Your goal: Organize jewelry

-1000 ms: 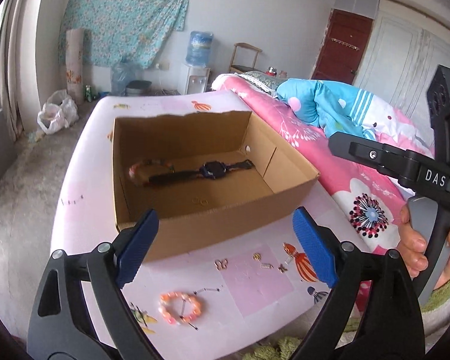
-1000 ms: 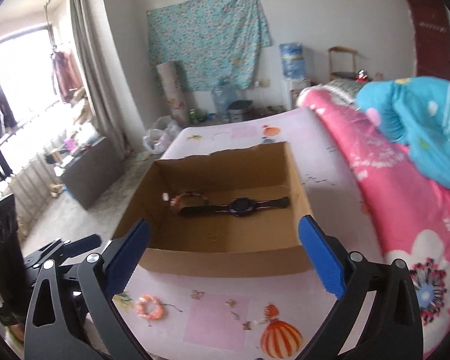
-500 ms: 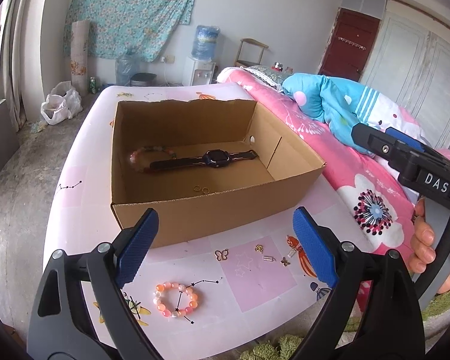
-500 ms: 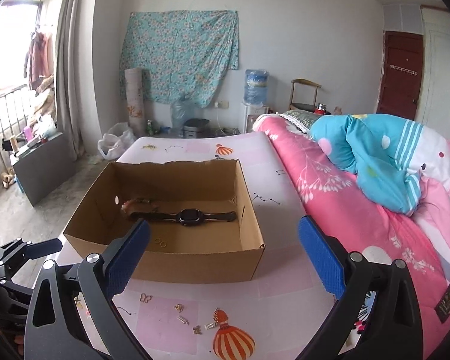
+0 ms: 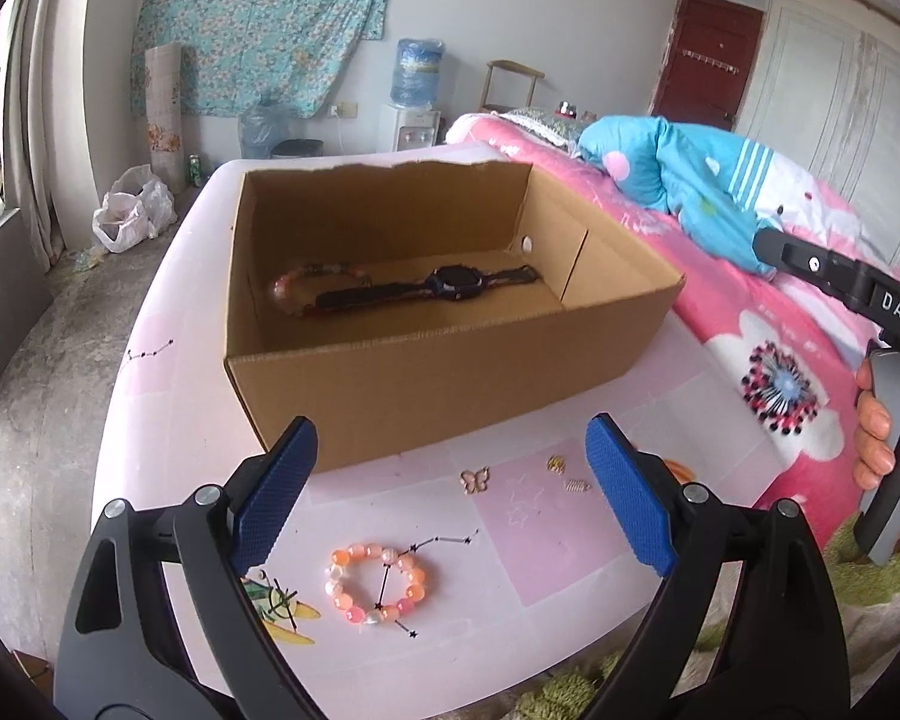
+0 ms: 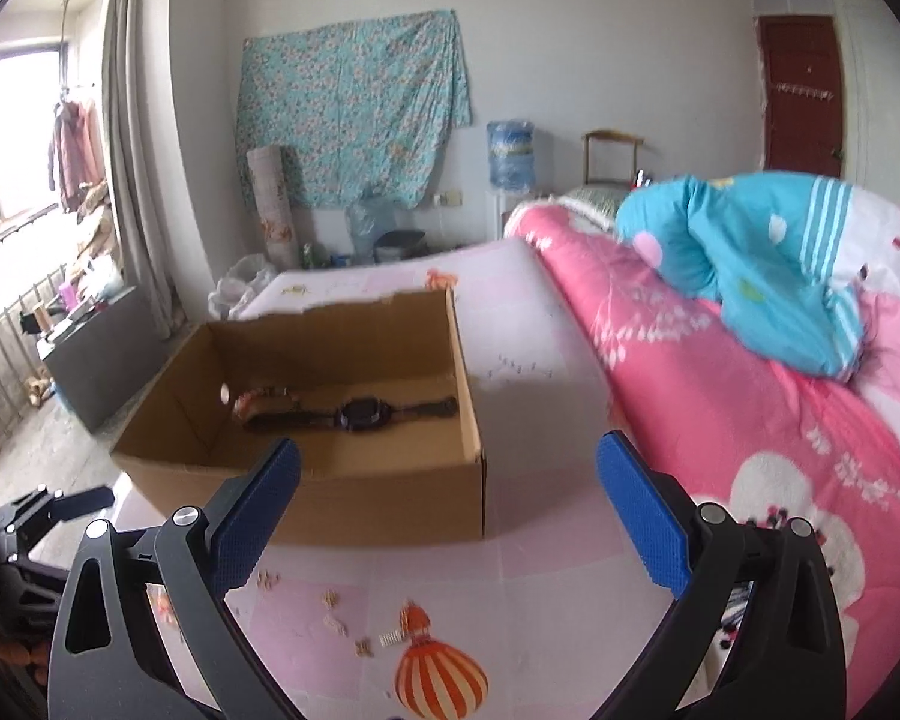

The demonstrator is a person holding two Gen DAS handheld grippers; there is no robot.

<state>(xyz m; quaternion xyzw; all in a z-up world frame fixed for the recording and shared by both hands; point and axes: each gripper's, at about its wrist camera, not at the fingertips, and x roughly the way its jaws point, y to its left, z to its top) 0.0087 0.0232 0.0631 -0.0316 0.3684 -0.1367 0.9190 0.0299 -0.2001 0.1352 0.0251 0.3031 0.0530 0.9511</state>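
Change since a moment ago: I am lowering my left tongs [image 5: 450, 498] toward the near edge of the bed, so the peach bead bracelet [image 5: 377, 585] is now sitting lower between the fingers and looking larger; I am swinging my right tongs [image 6: 450, 519] rightward, so the cardboard box [image 6: 390, 498] is sliding to the left of its view.

Left tongs: I am holding them spread wide, gripping nothing, hovering above the bracelet, which is lying just ahead and slightly left of centre.

Right tongs: I am holding them spread wide too, empty, hovering ahead of the box's near right corner.

Already in the box: a black watch [image 5: 450, 287] is lying across the floor, touching a second beaded bracelet [image 5: 297, 294] at its left end. I judge these two as sorted.

Still outside: the peach bracelet, a butterfly charm [image 5: 474, 480] just beyond it, and two or more small gold pieces [image 5: 567, 475] near my left tongs' right finger are resting on the pink sheet [image 5: 558, 534], in front of the box wall.

Progress: I am guessing roughly the halfway mark.

Likely next: I am lining up to pinch the peach bracelet; the tiny charms look fiddlier.
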